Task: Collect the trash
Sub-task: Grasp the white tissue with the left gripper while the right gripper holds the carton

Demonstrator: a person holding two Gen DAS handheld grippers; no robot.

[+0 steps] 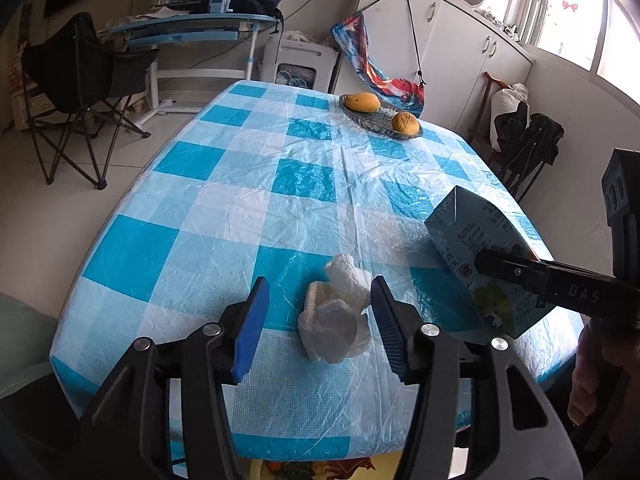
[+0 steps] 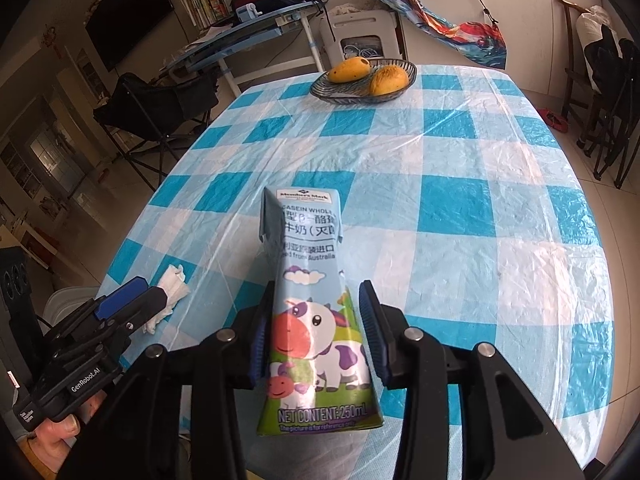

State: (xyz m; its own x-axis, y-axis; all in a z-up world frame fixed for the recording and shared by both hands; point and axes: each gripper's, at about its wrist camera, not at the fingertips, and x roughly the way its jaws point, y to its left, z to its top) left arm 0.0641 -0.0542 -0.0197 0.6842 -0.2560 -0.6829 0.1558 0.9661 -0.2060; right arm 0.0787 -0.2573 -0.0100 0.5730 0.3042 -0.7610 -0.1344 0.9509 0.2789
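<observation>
The left gripper [image 1: 316, 320] points steeply down, jaws apart, pads touching nothing. The right gripper [image 2: 312, 340] tilts downward, its grip unclear.

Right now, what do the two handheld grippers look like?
Both are black plastic frames with silver rivets and ribbed blue pads. The left gripper reads "GenRobot.AI" on its side in the right wrist view; the right gripper shows "DAS" lettering in the left wrist view.

Blue-and-white checked table [image 1: 192, 240] with crumpled tissue [image 1: 336, 312] and glass fruit dish [image 1: 380, 120].
</observation>
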